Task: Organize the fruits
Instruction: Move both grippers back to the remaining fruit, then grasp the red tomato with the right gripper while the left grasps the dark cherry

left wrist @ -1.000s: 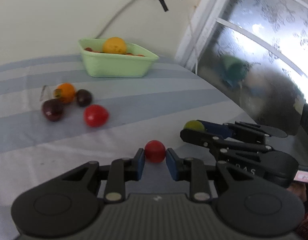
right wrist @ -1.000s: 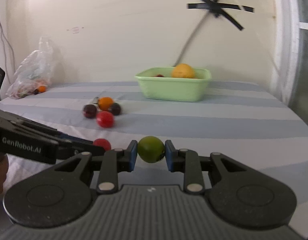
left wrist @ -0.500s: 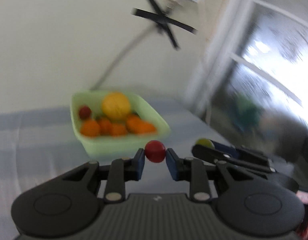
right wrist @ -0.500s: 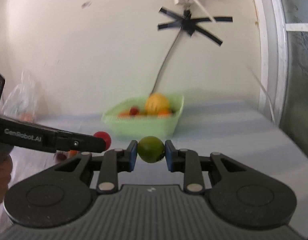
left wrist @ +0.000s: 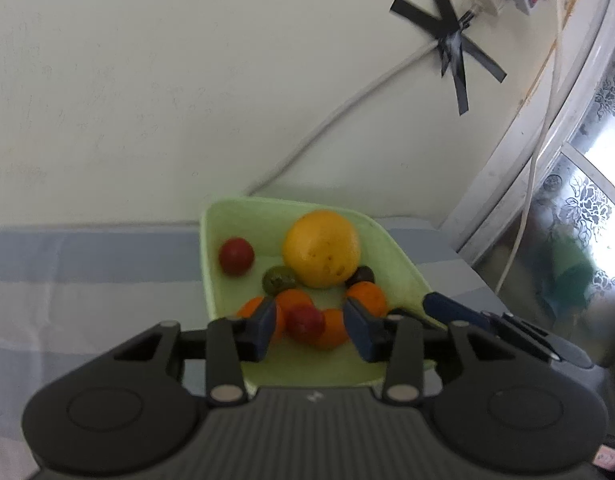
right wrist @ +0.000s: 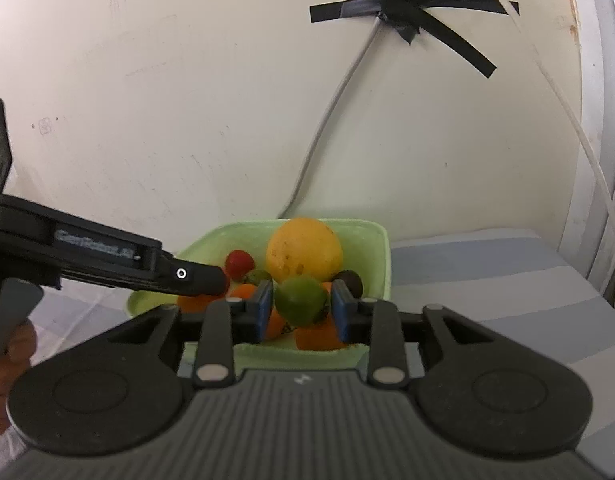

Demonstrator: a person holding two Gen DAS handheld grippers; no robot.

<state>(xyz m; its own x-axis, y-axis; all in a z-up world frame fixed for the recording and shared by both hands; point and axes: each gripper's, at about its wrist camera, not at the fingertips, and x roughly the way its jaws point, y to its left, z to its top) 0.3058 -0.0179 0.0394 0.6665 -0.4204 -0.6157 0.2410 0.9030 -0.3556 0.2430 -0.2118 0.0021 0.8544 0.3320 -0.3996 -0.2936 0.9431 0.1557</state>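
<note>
Left gripper (left wrist: 310, 326) jaws have just been opening: small glossy red fruit (left wrist: 305, 322) sits loose between the blue pads, gaps both sides, over the pale-green tub (left wrist: 403, 268). Right gripper (right wrist: 303, 309) likewise parting around a smooth green fruit (right wrist: 300, 299) (contact unclear). Ahead: large yellow-orange fruit (left wrist: 321, 247), small oranges crowding below.

Left wrist view: you are looking forward and down along the left gripper (left wrist: 310, 326), close above the green tub (left wrist: 403, 256), wall behind.
Right wrist view: you are facing the same wall, tilted down less, close at the tub's (right wrist: 381, 248) near rim.
Shared: both are showing the tub, yellow orange (left wrist: 321, 248) (right wrist: 304, 254) and taped cable (left wrist: 451, 46) (right wrist: 399, 10).
</note>
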